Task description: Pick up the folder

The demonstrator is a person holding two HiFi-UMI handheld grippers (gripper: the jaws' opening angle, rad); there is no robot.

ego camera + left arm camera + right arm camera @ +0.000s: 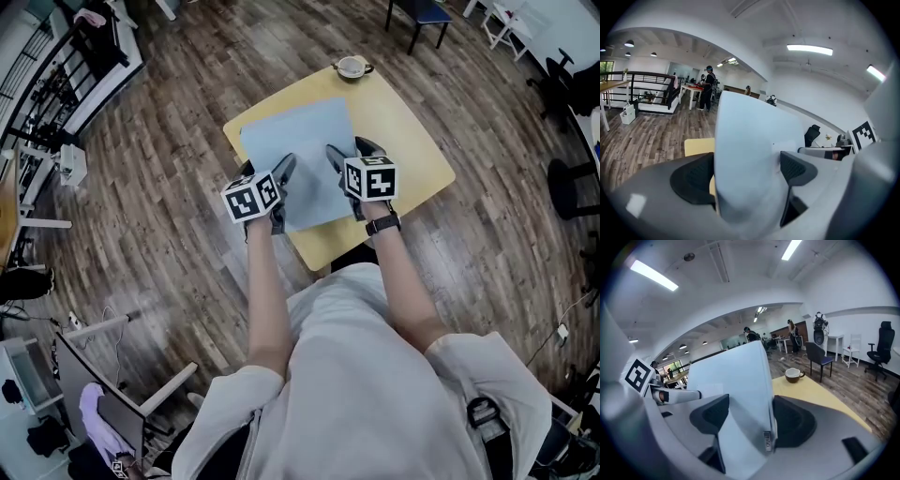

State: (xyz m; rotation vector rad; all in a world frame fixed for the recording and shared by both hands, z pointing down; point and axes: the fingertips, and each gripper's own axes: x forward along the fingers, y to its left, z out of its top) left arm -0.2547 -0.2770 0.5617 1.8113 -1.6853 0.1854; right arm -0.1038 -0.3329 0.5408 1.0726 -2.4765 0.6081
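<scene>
Both the left gripper point(270, 173) and the right gripper point(349, 156) are closed on the near edge of the pale blue folder point(302, 155) over the yellow tabletop point(405, 131); it looks thin, light and somewhat bendable, so two spread holds seem sensible.

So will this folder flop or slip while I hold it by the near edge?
Probably fairly stiff: the folder extends past both jaws without drooping. Likely light, since it looks thin. Its smooth faces might slip, though the left gripper and right gripper both clamp it.
</scene>
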